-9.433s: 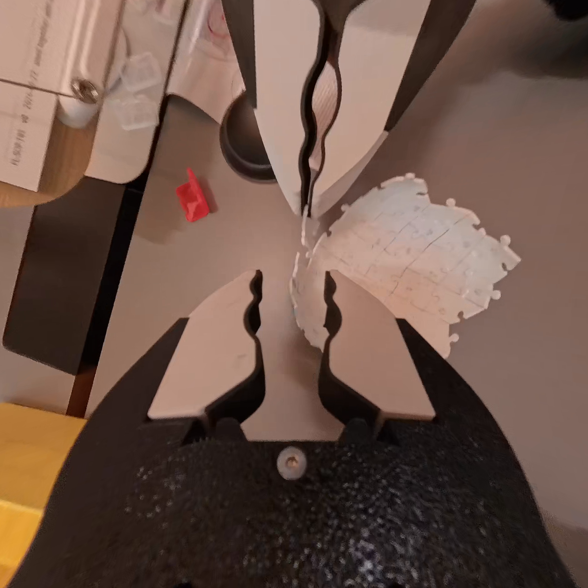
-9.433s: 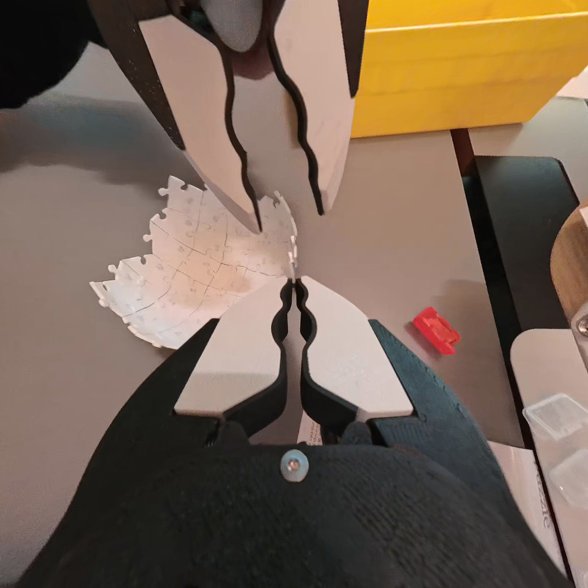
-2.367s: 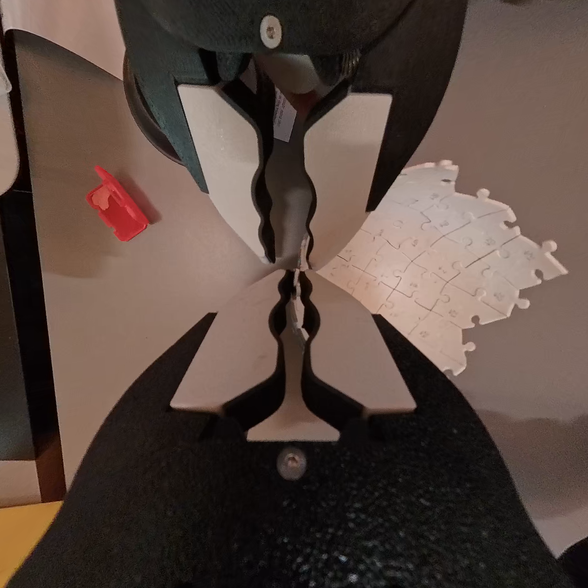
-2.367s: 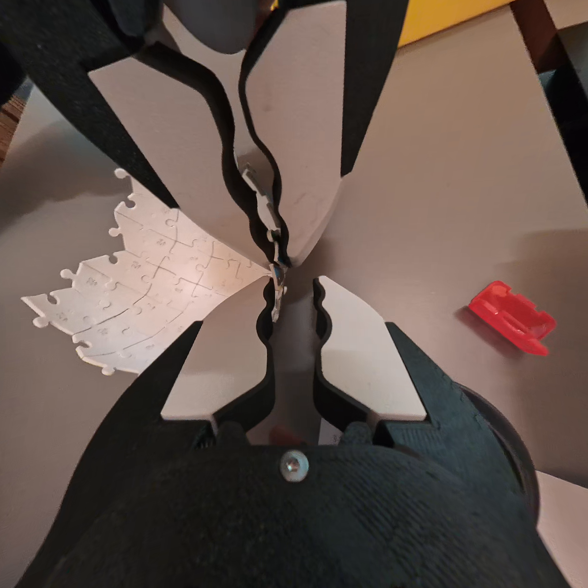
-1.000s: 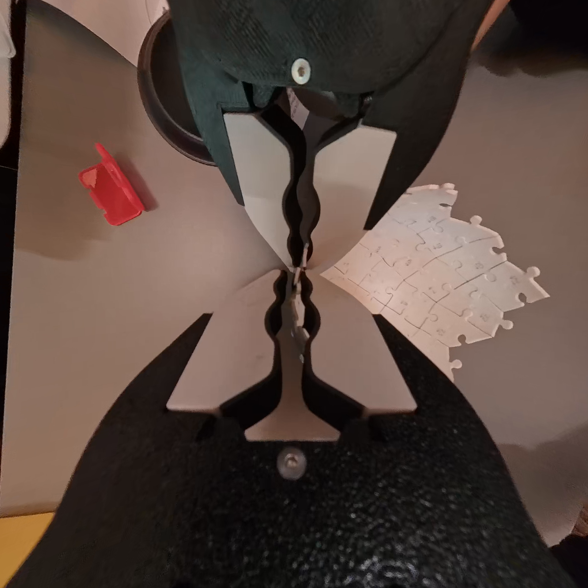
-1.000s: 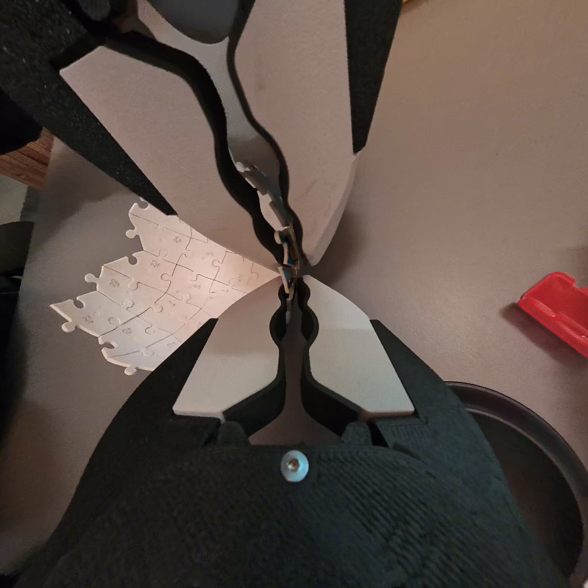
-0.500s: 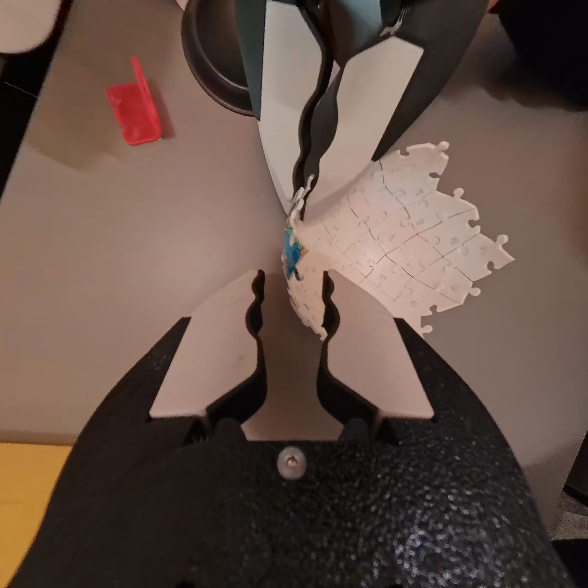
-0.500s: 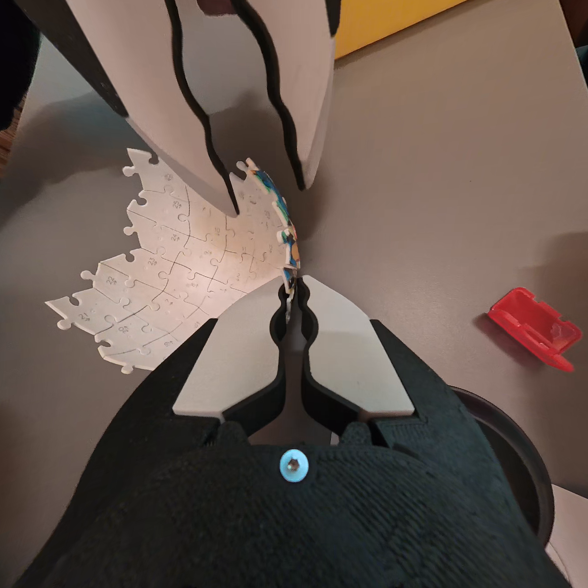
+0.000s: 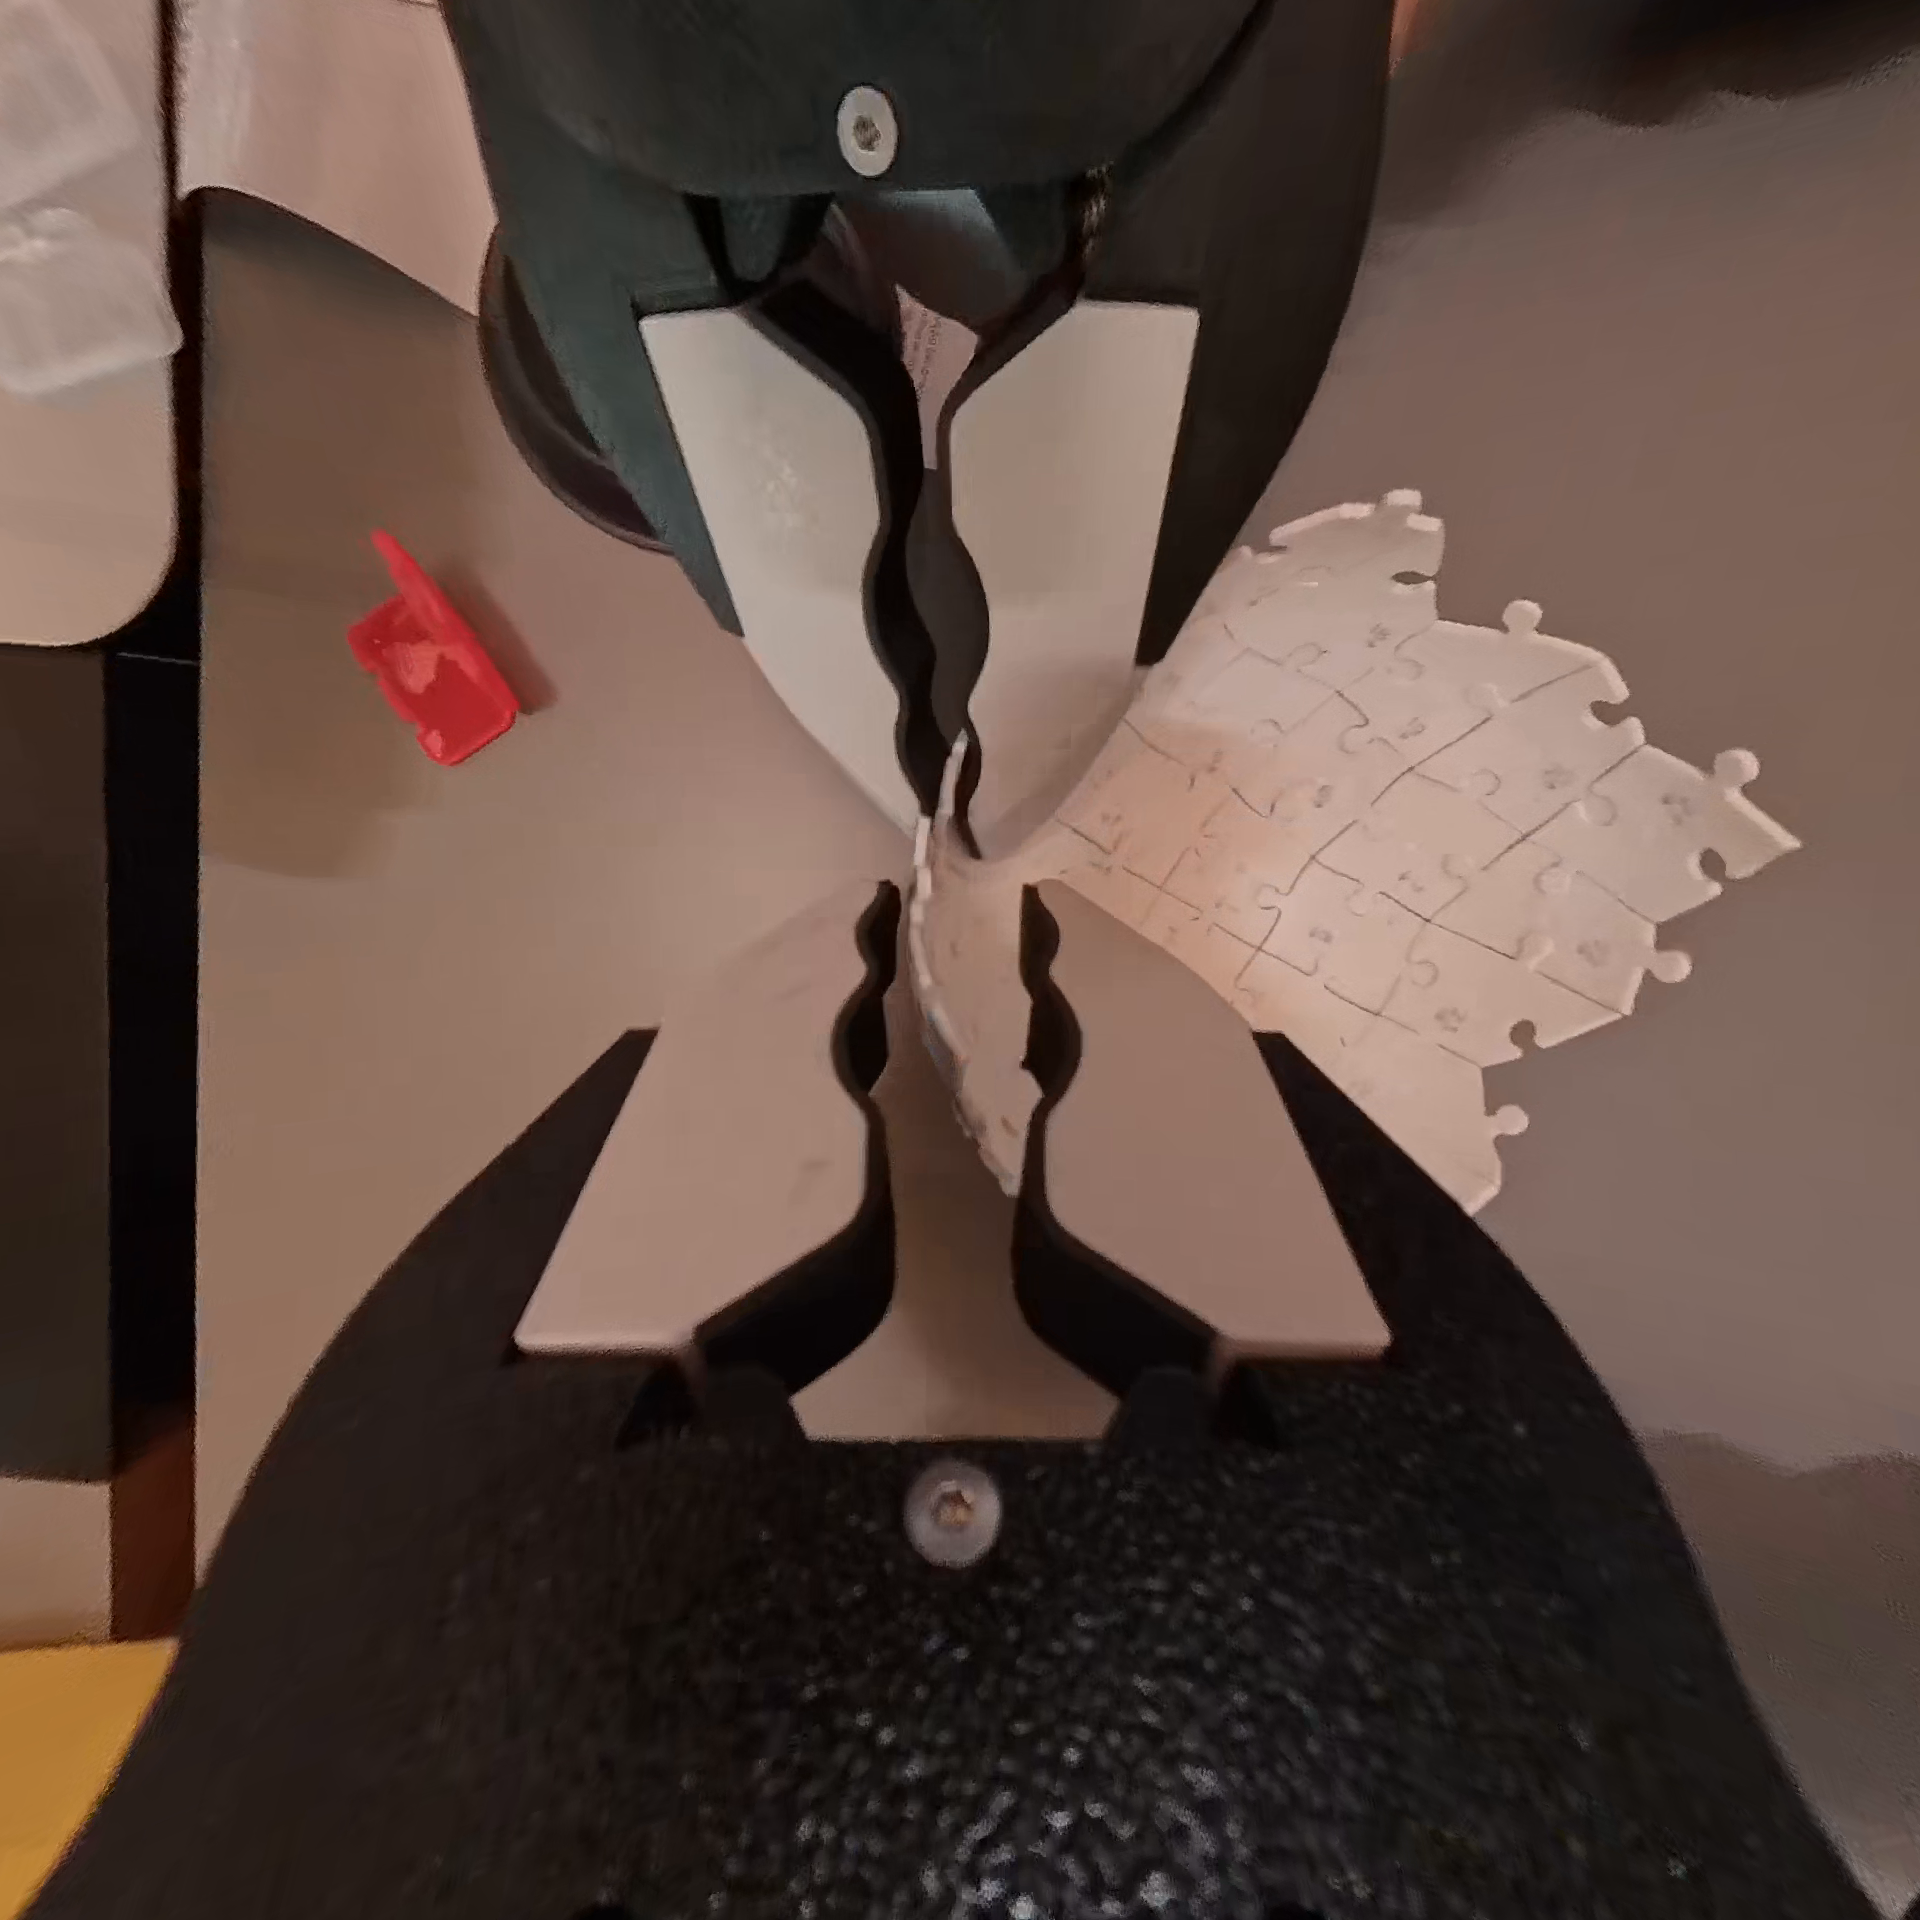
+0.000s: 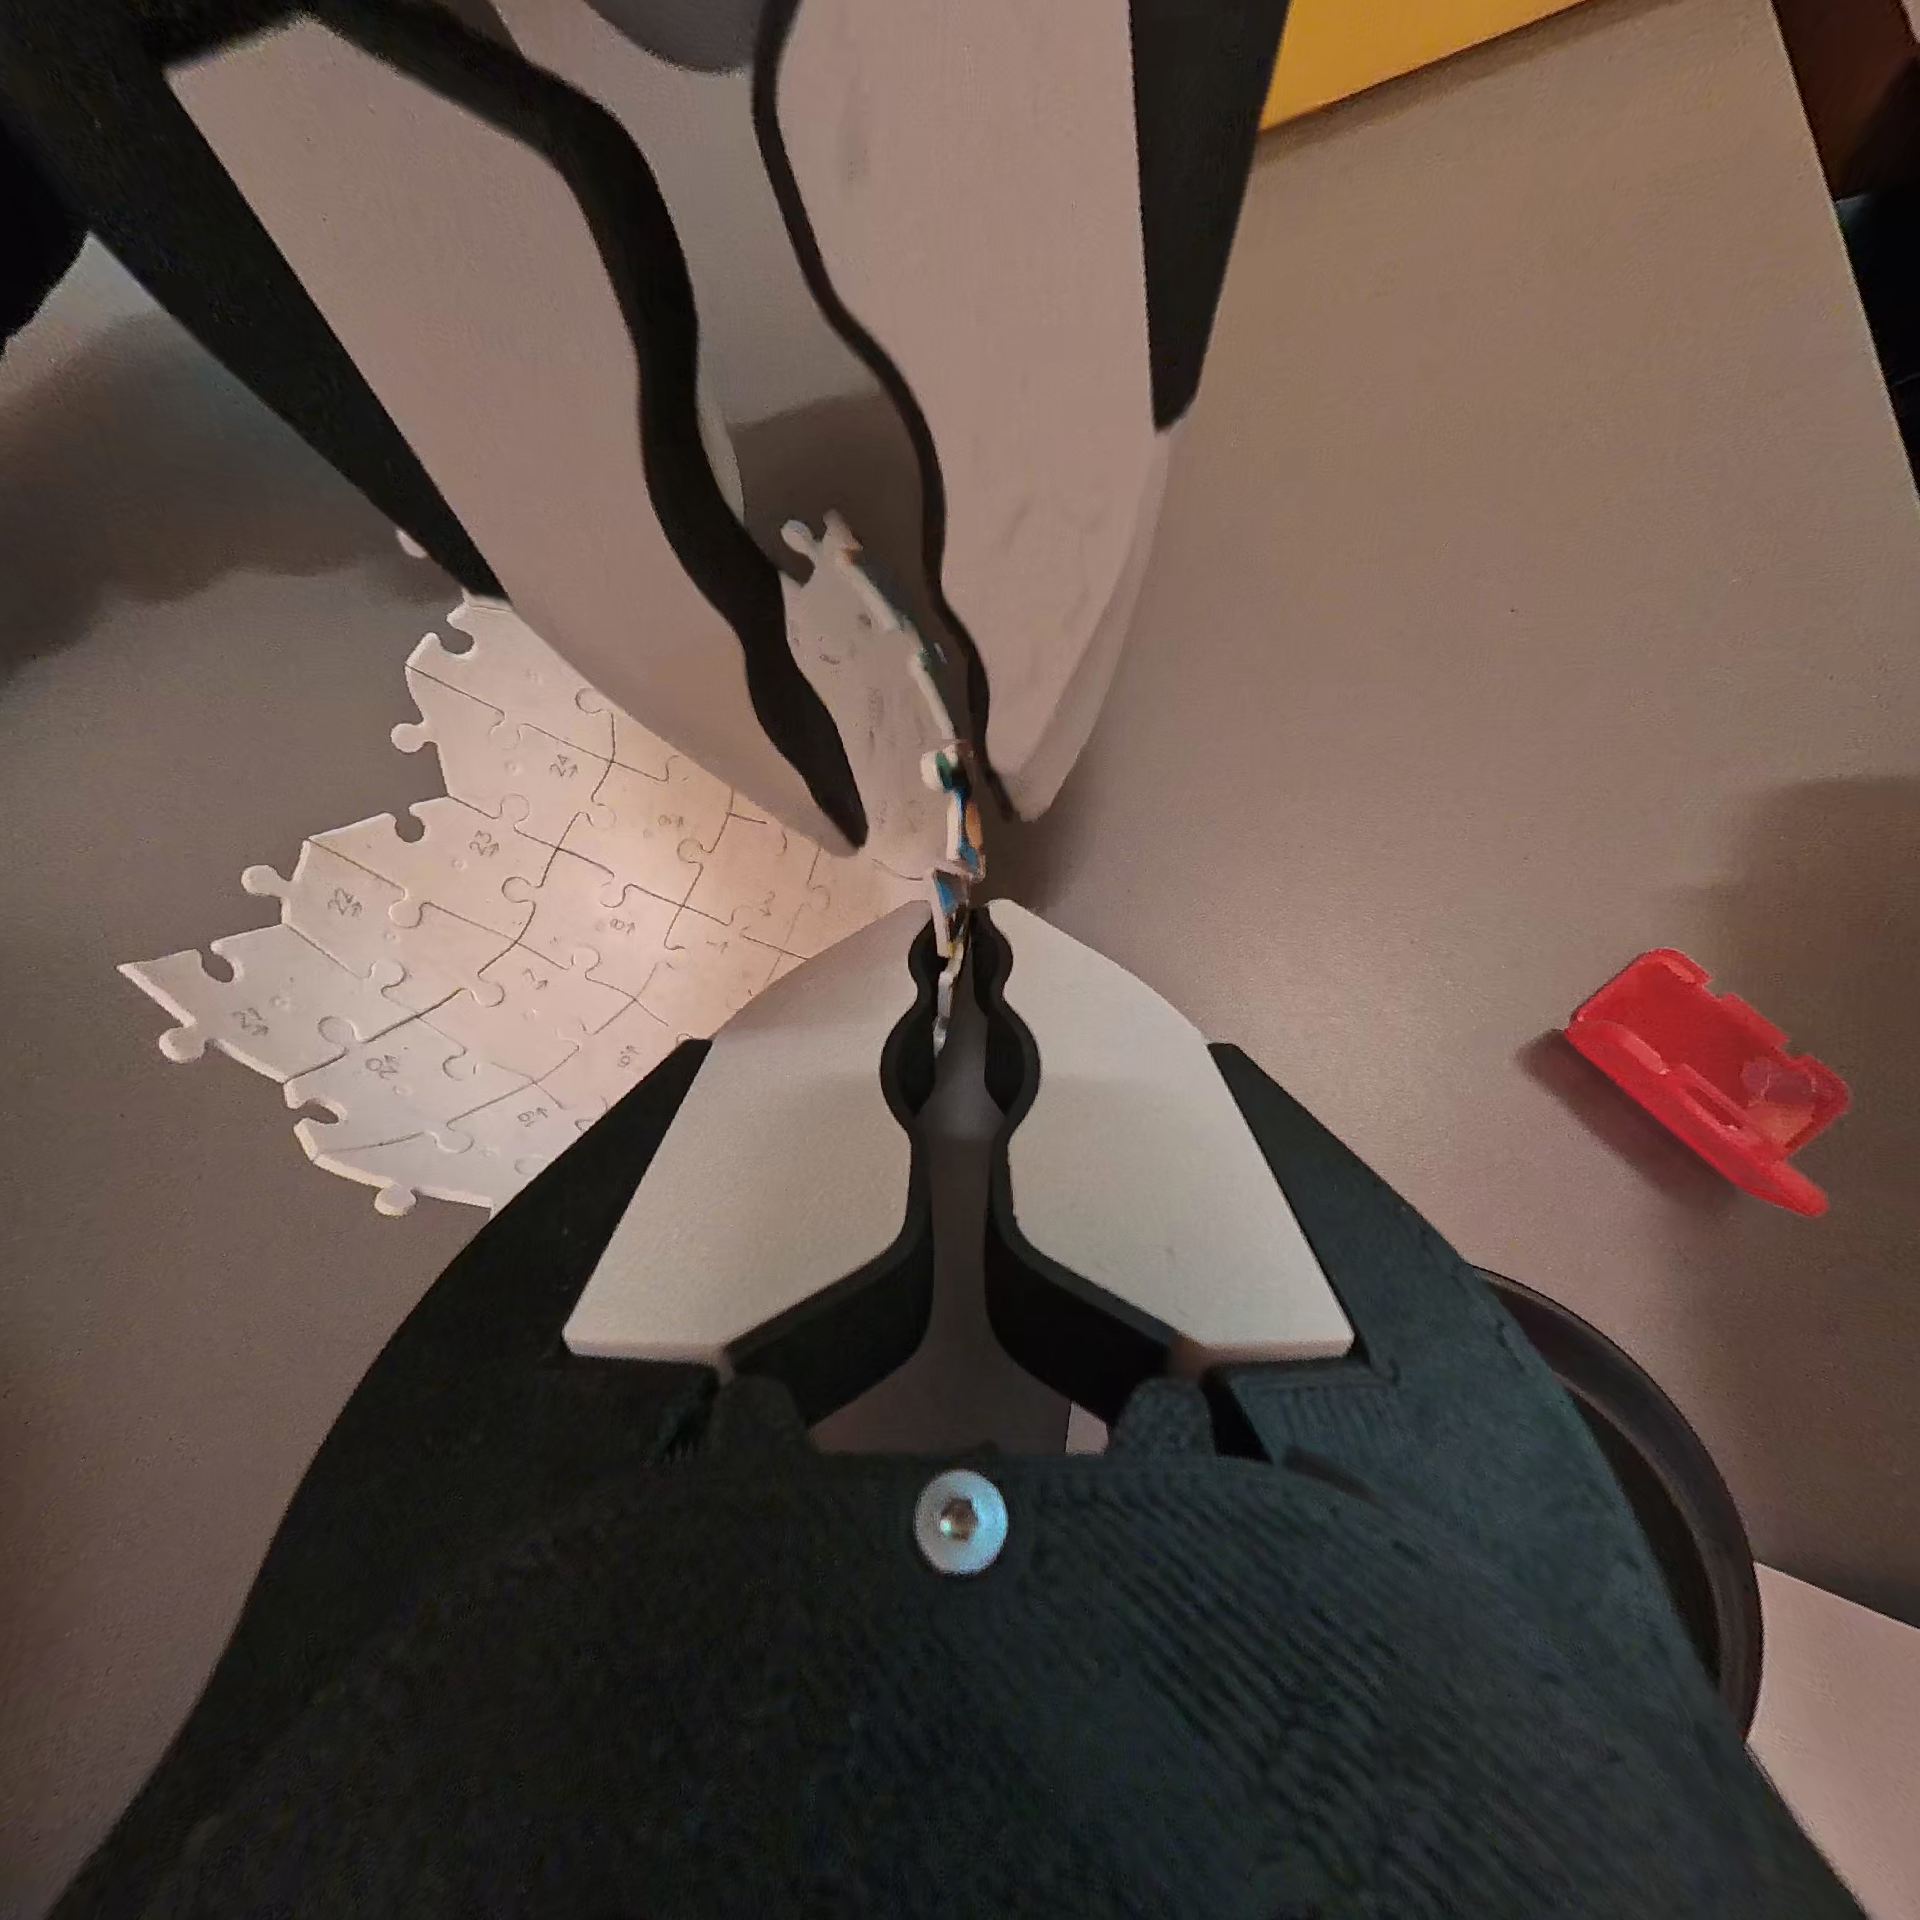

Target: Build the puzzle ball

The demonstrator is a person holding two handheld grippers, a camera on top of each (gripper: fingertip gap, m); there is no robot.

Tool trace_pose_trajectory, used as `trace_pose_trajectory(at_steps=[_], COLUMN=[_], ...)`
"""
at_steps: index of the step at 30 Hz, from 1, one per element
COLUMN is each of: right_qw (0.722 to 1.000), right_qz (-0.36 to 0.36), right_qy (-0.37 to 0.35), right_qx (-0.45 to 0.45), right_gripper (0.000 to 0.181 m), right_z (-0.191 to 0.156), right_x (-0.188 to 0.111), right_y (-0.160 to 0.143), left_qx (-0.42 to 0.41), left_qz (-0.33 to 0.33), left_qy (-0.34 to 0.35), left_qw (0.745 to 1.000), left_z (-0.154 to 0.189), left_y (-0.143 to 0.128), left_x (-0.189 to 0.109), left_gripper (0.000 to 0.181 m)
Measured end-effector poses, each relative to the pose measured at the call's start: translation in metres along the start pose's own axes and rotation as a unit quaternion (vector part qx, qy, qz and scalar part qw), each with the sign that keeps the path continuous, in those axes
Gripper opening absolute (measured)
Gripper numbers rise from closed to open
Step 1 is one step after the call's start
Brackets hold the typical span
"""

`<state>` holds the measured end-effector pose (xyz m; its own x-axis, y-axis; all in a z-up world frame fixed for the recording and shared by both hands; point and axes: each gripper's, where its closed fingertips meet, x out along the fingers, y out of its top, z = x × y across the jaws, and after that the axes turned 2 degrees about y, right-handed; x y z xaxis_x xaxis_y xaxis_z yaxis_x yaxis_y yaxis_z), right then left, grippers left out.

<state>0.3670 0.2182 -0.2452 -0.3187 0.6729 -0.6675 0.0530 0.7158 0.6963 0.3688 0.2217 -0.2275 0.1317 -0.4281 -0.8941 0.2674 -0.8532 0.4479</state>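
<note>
Right gripper (image 10: 958, 925) pinches puzzle shell (image 10: 499, 935); left gripper (image 9: 961, 909) gapes opposite.

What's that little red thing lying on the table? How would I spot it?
Start from the grey table and find the white curved puzzle sheet that the tongs meet over. Across from it, past the right tongs, lies the red plastic clip, alone on bare tabletop. It is the only bright red thing there.

Puzzle shell (image 10: 540, 935): small dark numerals, each with a tiny arrow-like mark, printed on the white inner face of most pieces.
Clearest view: the right wrist view; in the left wrist view the same marks are only faint smudges.
White tag (image 9: 928, 353): sits between the bases of the right gripper (image 9: 951, 810) fingers and carries a line of fine print, probably too small to read.
</note>
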Motion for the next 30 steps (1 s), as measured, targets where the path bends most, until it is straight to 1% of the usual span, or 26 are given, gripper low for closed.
trace_pose_trajectory(at_steps=[4,6,17,25,30], right_qw=[1.0,1.0,1.0,0.999,0.999], right_qz=[0.005,0.005,0.004,0.016,0.012], right_qy=[-0.005,-0.005,-0.011,-0.015,-0.021], right_qx=[0.0,0.002,0.018,0.039,0.029], right_gripper=[0.005,0.005,0.005,0.005,0.005], right_z=[0.001,0.001,0.003,0.007,0.008], right_x=[-0.001,-0.001,0.0,-0.002,-0.002], right_y=[0.002,0.002,0.001,0.002,0.001], left_qx=[0.017,0.012,0.019,0.018,0.019], left_qz=[-0.007,-0.011,-0.028,-0.019,-0.012], left_qy=[-0.006,-0.004,-0.001,0.01,0.01], left_qw=[1.0,1.0,0.999,1.0,1.0], left_z=[-0.001,-0.004,-0.008,-0.012,-0.013], left_y=[0.001,0.001,0.0,0.001,0.001], left_x=[0.006,0.007,0.01,0.009,0.01], left_gripper=[0.013,0.007,0.004,0.002,0.002])
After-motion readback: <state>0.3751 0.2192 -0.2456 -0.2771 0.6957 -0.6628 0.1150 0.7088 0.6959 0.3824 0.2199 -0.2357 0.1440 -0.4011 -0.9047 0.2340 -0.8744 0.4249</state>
